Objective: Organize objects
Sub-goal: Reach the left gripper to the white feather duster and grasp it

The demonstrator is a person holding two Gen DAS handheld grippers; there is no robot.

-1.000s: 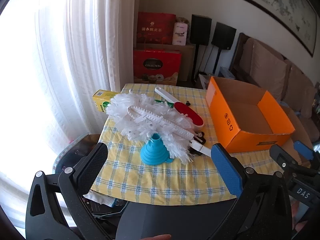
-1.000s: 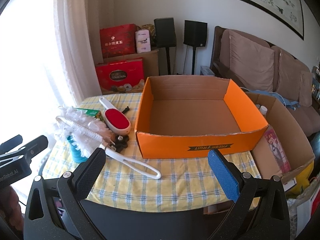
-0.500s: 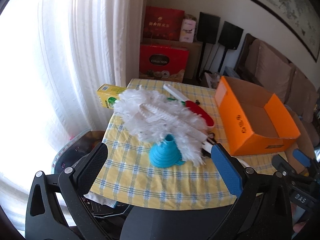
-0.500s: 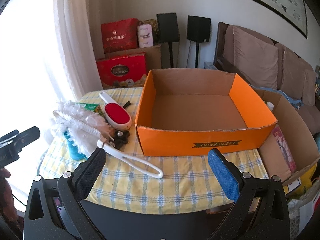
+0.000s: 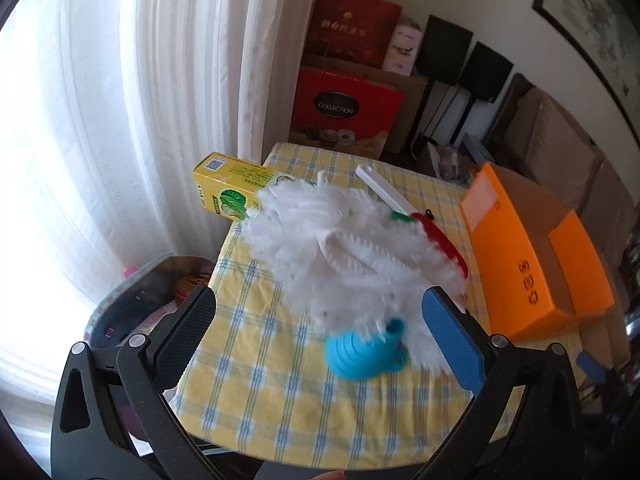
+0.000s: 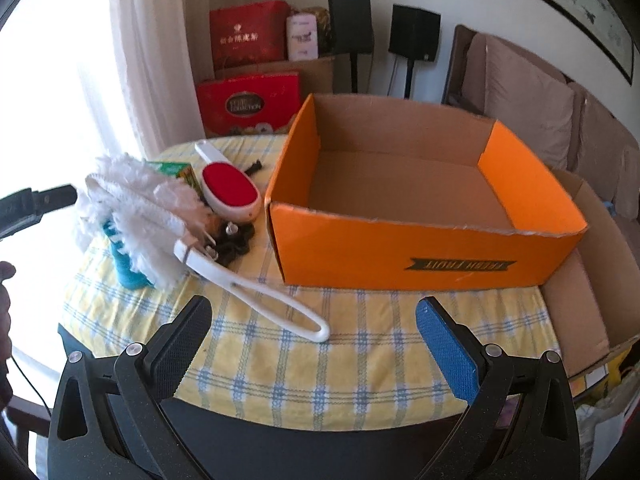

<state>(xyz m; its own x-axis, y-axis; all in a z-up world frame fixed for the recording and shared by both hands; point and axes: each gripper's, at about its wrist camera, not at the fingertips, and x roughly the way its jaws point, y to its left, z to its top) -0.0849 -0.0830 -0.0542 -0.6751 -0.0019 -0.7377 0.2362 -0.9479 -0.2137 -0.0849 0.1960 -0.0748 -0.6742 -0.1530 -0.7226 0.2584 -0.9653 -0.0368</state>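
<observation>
Left wrist view: the left gripper (image 5: 320,334) gapes above a blue funnel (image 5: 362,354) under the duster (image 5: 348,256); the right gripper (image 6: 314,340), jaws apart, faces the orange box (image 6: 420,246) beside that duster.

The large red gift box (image 5: 346,108) standing on the floor behind the counter carried a dark oval badge that read "COLLECTION". The orange cardboard box (image 6: 424,252) on the counter bore a black ribbon banner on its near wall reading "FRESH FRUIT", seen upside down. The tall red gift bag (image 5: 354,26) showed gold Chinese characters, too small to make out.
</observation>
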